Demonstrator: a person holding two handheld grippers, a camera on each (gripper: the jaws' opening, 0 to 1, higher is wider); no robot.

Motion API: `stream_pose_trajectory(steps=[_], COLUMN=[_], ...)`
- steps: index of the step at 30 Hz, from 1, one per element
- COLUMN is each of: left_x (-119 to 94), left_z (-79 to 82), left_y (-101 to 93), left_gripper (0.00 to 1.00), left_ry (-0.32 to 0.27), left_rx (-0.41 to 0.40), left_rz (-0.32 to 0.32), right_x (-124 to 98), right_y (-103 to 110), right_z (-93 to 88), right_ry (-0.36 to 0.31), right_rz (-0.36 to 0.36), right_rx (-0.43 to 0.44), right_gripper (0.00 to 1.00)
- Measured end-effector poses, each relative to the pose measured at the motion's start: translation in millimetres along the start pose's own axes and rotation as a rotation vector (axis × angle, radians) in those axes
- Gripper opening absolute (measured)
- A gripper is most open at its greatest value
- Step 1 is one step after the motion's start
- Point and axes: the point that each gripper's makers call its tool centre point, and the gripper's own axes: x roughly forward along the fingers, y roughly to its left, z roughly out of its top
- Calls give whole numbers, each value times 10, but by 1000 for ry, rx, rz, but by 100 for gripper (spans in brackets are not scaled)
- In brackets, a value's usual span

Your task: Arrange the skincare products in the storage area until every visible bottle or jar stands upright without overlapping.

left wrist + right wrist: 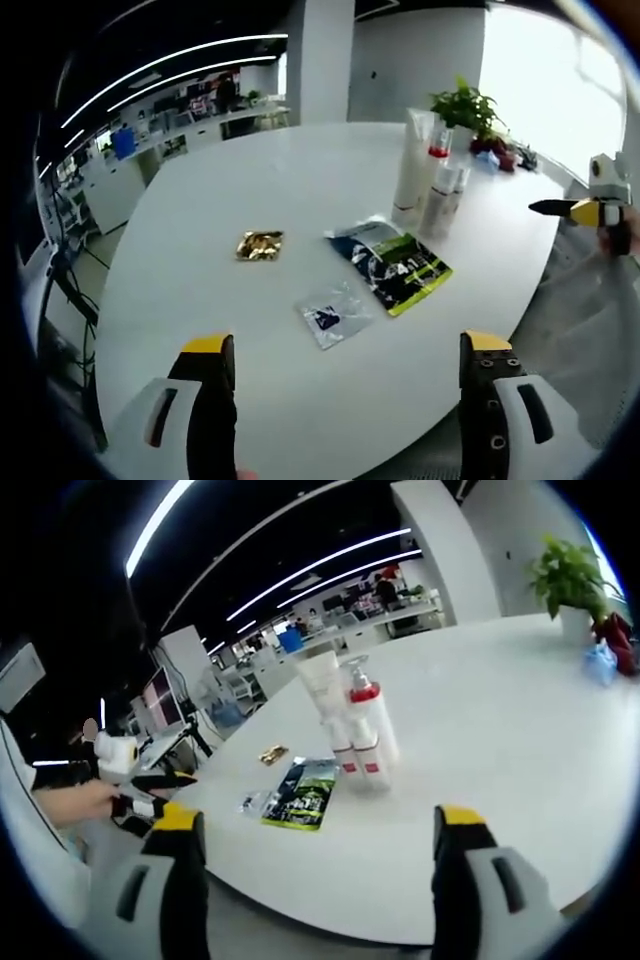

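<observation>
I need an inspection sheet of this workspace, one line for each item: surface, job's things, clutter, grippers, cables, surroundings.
Surface: white table, mostly bare.
Job's things: white tube, red-collared pump bottle and small bottles stand upright, clustered closely; whether they touch cannot be told.
Clutter: green-black sachet, clear packet, gold packet, all lying flat, apart from each other; potted plant and a blue item at the far edge.
Grippers: left gripper open, empty, above the table's near edge; right gripper open, empty.
Cables: nothing seen on the table.
Surroundings: open office, ceiling light strips, desks.
</observation>
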Motion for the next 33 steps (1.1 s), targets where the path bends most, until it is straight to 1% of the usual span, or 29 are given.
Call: stream_pose_trajectory(steps=[18,26,33], left_x=[279,486,699], left_z=[111,151,244], left_y=[224,385,536], left_gripper=[89,89,88], left_ry=[46,88,117], left_rx=[3,11,29], left_rz=[16,29,36], right_x=[19,24,28], right_y=[-35,-47,-64], right_z=[-33,-59,-74], right_ry=[22,37,47], right_rz=[-10,-17,-25], right_rx=[24,27,31], right_gripper=[94,94,94])
